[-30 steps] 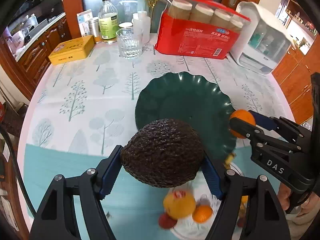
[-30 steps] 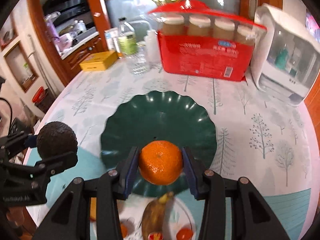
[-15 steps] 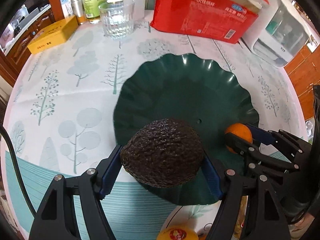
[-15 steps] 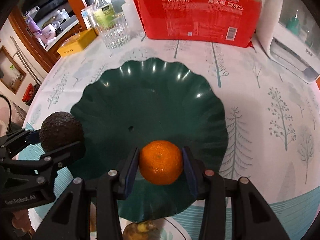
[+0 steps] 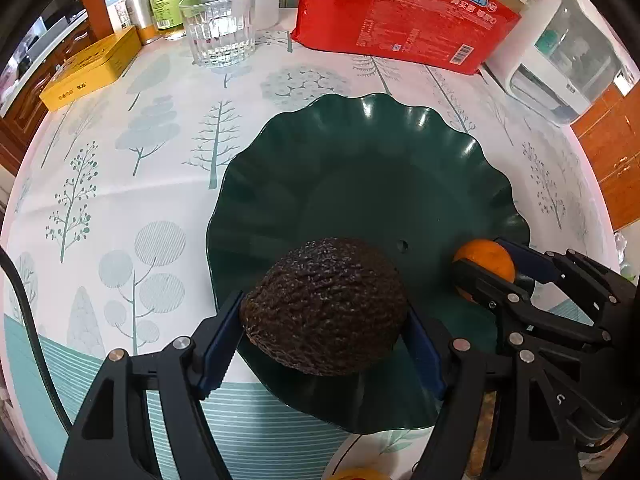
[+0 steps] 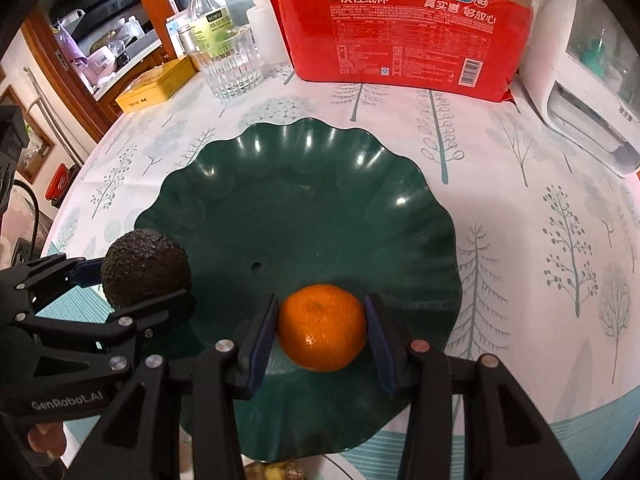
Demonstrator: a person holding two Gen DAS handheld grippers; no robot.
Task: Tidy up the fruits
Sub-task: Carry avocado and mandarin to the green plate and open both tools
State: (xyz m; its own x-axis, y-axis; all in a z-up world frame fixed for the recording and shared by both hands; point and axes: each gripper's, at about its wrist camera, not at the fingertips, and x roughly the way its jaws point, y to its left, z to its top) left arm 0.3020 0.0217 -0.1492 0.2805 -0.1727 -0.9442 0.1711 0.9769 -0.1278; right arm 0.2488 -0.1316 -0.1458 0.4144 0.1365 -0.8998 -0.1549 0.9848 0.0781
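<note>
A dark, bumpy avocado (image 5: 324, 306) is clamped between the blue pads of my left gripper (image 5: 324, 309). It hangs low over the near-left rim of the scalloped dark green plate (image 5: 360, 152). My right gripper (image 6: 322, 322) is shut on an orange mandarin (image 6: 322, 328), which sits low over the near part of the green plate (image 6: 300, 184). From the left wrist, the mandarin (image 5: 486, 254) and the right gripper (image 5: 486, 261) show at the plate's right side. From the right wrist, the avocado (image 6: 144, 266) and the left gripper (image 6: 140, 285) appear at the plate's left edge.
Behind the plate stand a red pack of paper cups (image 5: 404, 12), a ribbed glass (image 5: 218, 26), a bottle (image 6: 208, 12) and a yellow tin (image 5: 92, 68). A white appliance (image 5: 560, 52) sits at the back right. More fruit (image 5: 360, 474) peeks in at the bottom edge.
Both grippers have come down and forward over the green plate with their fruit. The white plate of other fruit has slid almost out of view at the bottom.
</note>
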